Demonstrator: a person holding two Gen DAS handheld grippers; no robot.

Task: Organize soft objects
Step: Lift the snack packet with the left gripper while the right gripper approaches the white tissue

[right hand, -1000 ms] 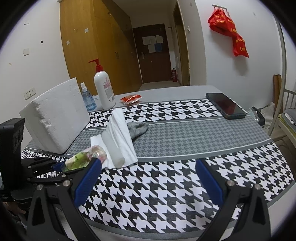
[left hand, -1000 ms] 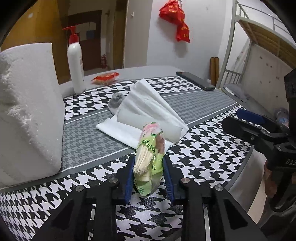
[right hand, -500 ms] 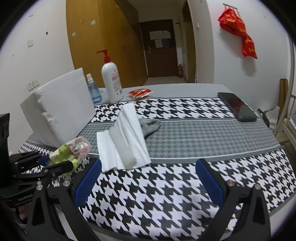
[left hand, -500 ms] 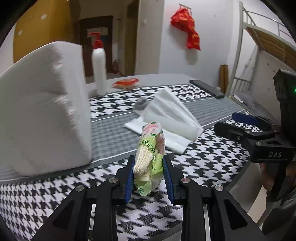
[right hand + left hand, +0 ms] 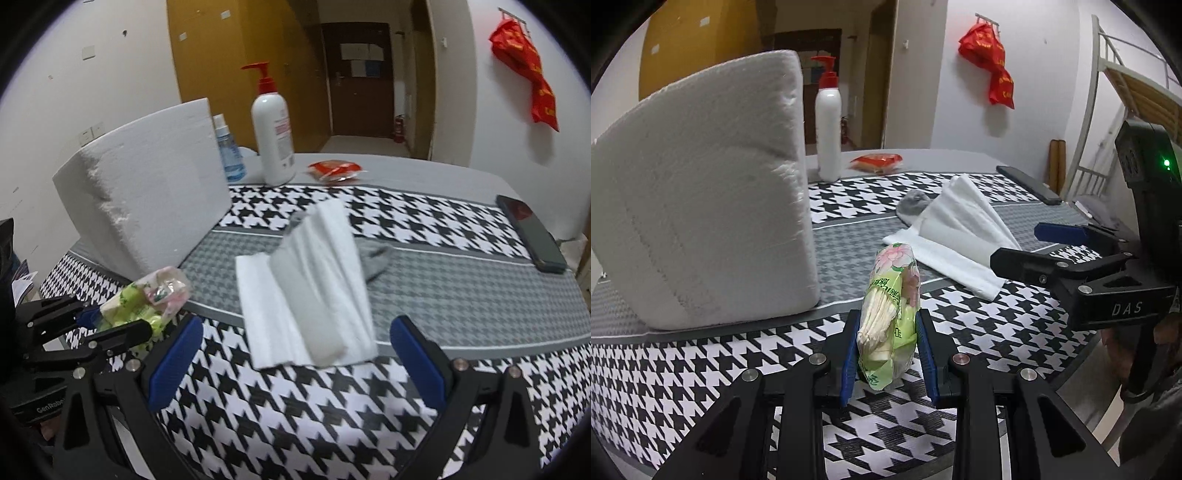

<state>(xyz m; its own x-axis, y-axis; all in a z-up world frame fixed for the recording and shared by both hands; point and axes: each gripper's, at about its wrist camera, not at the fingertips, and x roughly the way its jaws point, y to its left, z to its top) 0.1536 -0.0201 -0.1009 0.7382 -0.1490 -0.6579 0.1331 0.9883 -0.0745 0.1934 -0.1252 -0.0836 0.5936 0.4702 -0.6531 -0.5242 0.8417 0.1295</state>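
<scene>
On one houndstooth table (image 5: 424, 229), left tool (image 5: 889, 345) pinches one tissue packet (image 5: 892, 314); right tool (image 5: 295, 360), spread, faces one white towel (image 5: 314, 291).

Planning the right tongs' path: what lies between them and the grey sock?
The folded white towel, draped partly over the grey sock, shown in the right wrist view.

Right hand-held gripper (image 5: 295, 358) wide apart – white towel (image 5: 306, 291) ahead; left hand-held gripper (image 5: 110, 325) clamps tissue pack (image 5: 147, 299).
</scene>
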